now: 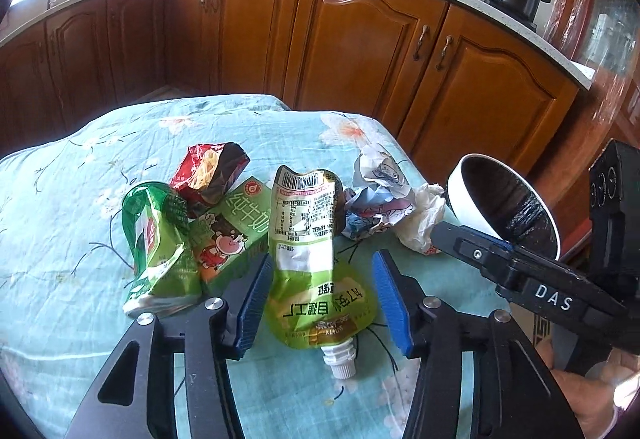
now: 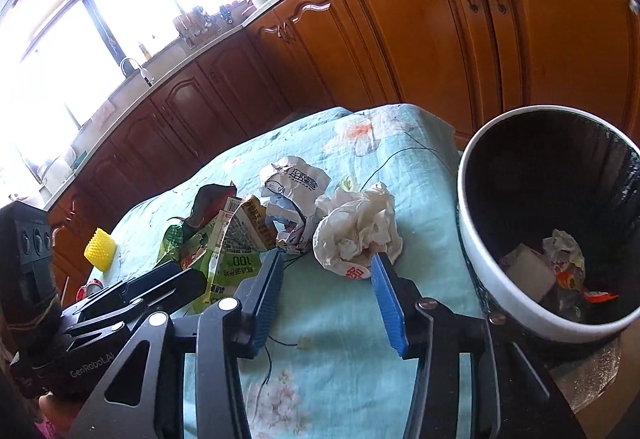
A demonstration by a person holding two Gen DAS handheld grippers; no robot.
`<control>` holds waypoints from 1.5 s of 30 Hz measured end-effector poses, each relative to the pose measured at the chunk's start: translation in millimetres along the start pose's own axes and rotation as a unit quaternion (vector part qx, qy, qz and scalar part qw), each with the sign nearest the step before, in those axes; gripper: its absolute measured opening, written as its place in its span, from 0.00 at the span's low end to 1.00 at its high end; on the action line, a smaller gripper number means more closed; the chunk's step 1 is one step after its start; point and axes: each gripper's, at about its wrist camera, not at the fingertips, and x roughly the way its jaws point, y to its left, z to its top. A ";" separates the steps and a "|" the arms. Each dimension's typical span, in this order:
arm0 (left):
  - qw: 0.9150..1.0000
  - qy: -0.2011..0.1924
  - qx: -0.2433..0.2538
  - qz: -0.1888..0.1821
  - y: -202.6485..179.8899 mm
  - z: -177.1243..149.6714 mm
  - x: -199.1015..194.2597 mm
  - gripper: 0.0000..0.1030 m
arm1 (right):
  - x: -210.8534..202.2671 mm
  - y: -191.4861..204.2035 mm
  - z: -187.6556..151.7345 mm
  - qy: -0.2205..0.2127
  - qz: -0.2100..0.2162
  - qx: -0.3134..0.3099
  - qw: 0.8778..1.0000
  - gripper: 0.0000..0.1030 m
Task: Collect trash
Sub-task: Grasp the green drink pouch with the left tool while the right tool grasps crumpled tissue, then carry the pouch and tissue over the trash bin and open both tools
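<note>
left gripper (image 1: 322, 273) part open, green spout pouch (image 1: 312, 259) between pads, left pad touching, no grip | right gripper (image 2: 326, 271) part open, white tissue wad (image 2: 358, 233) at 12 o'clock | crushed can (image 1: 158, 243), milk carton (image 1: 228, 235) crowd pouch at 9 o'clock | bin (image 2: 480, 239) at 3 o'clock off worktop (image 2: 340, 359)

Bright daylight from window (image 2: 60, 51), blown-out glare upper left; fisheye bending, dark vignette at edges.
</note>
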 end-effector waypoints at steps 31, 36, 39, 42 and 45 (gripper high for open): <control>0.998 -0.028 0.024 -0.049 -13.7 -23.2 -46.7 0.02 | -69.4 -30.4 -26.5 -0.040 -0.002 0.022 0.999 0.06; 0.997 -0.027 0.038 -0.066 -28.5 -23.7 -52.9 0.02 | -82.5 -38.7 -27.4 -0.052 -0.009 0.028 0.998 0.06; 0.996 -0.020 0.043 -0.076 -38.2 -22.4 -50.9 0.02 | -90.0 -45.7 -27.3 -0.059 -0.014 0.032 0.998 0.06; 0.995 -0.020 0.055 -0.081 -50.9 -19.9 -49.6 0.02 | -97.8 -51.8 -26.7 -0.066 -0.021 0.036 0.997 0.06; 0.994 -0.018 0.064 -0.089 -63.3 -16.0 -44.8 0.02 | -104.5 -59.9 -25.6 -0.071 -0.026 0.041 0.996 0.06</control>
